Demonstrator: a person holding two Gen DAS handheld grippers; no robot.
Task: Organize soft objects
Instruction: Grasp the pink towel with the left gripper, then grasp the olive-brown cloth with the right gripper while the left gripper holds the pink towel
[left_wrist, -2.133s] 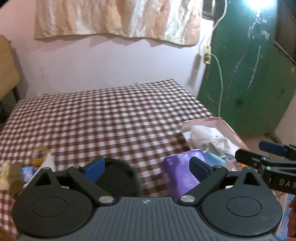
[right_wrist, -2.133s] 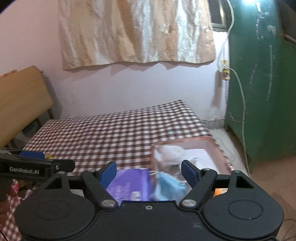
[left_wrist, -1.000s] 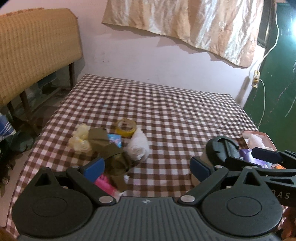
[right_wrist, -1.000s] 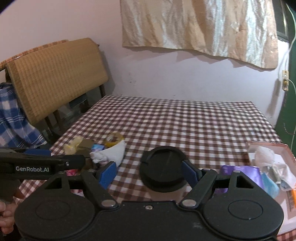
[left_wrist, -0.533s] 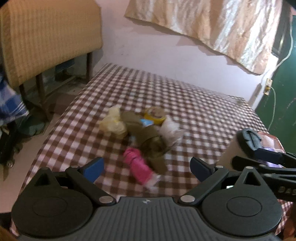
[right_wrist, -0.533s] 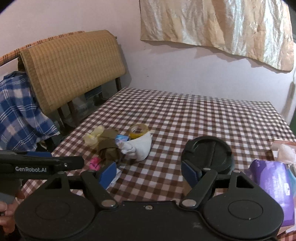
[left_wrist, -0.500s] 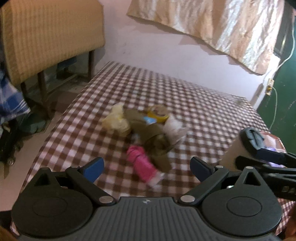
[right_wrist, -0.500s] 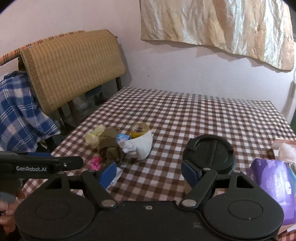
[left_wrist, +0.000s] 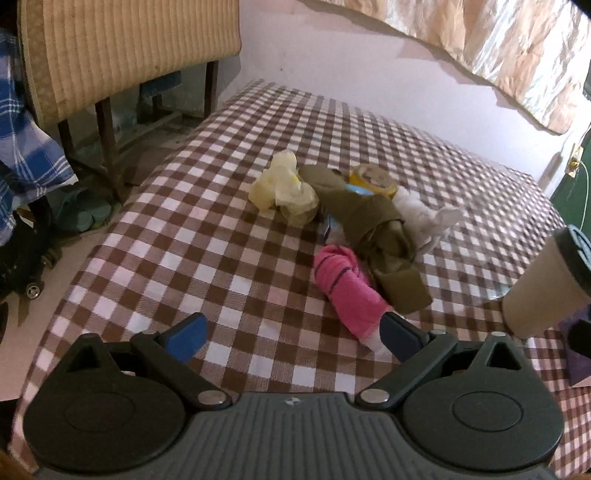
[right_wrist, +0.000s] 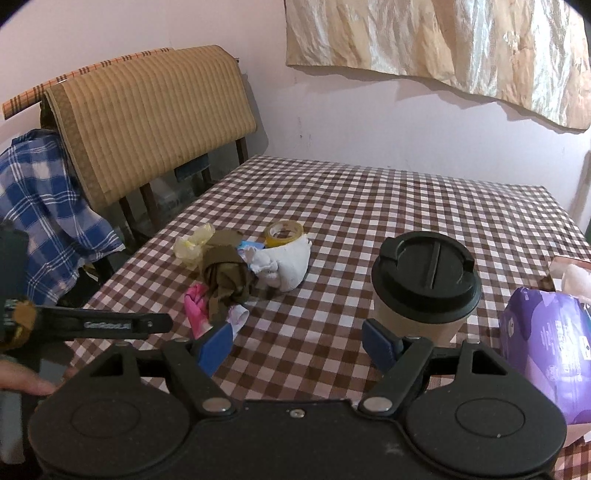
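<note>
A pile of soft things lies on the checked table: a pink sock (left_wrist: 347, 291), an olive cloth (left_wrist: 373, 225), a yellow crumpled piece (left_wrist: 282, 186) and a white cloth (left_wrist: 424, 218). The pile also shows in the right wrist view, with the pink sock (right_wrist: 195, 304) and white cloth (right_wrist: 286, 264). My left gripper (left_wrist: 291, 332) is open and empty, its right finger close to the pink sock's near end. My right gripper (right_wrist: 297, 341) is open and empty, above the table in front of a paper cup (right_wrist: 424, 286).
A yellow tape roll (right_wrist: 283, 233) sits behind the pile. A purple packet (right_wrist: 550, 345) and a box with white things (right_wrist: 570, 273) are at the right. A chair with a woven mat (right_wrist: 147, 118) and a blue plaid cloth (right_wrist: 44, 206) stand left of the table.
Both grippers have swung left from the box toward the pile. The left gripper has come closer to the pink sock.
</note>
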